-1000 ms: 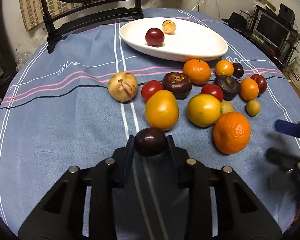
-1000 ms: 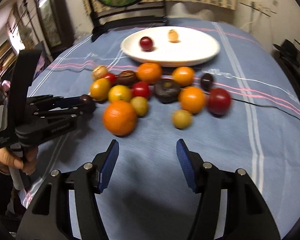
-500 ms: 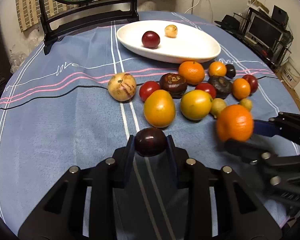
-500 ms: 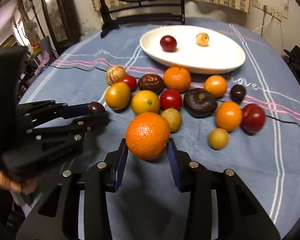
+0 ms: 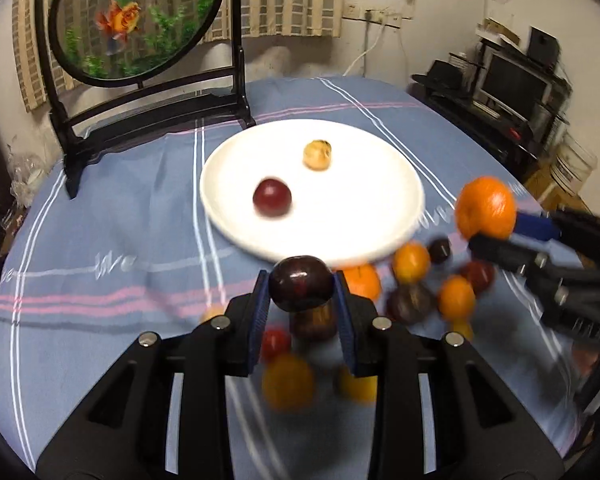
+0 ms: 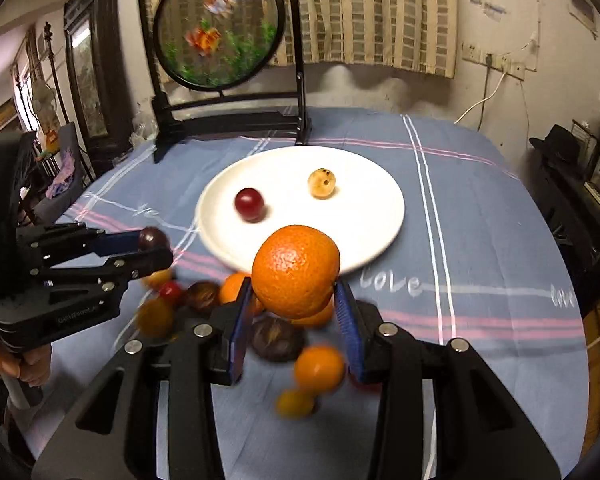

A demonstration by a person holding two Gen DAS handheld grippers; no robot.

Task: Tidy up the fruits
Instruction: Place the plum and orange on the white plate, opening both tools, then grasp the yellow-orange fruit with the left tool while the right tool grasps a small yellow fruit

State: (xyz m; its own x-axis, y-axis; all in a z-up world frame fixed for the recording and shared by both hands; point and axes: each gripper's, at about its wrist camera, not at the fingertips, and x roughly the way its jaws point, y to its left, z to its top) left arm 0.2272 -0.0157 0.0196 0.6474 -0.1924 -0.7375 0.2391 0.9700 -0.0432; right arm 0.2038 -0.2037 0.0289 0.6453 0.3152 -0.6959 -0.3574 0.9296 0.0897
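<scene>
My left gripper [image 5: 301,294] is shut on a dark purple plum [image 5: 301,283] and holds it in the air over the fruit pile, near the front rim of the white plate [image 5: 360,224]. My right gripper [image 6: 295,298] is shut on a large orange [image 6: 295,270], also lifted, just short of the plate [image 6: 380,216]. The plate holds a red plum [image 5: 272,198] and a small tan fruit [image 5: 317,154]. Several loose fruits [image 5: 410,264] lie blurred on the blue cloth below both grippers. The orange also shows in the left wrist view [image 5: 486,208], and the plum in the right wrist view [image 6: 153,239].
A round fish picture in a black stand [image 5: 140,80] stands at the table's far side behind the plate. The table's right edge drops to black furniture with a monitor [image 5: 512,88]. A white cable [image 6: 488,96] hangs on the far wall.
Both grippers have risen off the table and moved forward toward the plate. The right gripper closed on the orange and lifted it. The left still holds the plum.
</scene>
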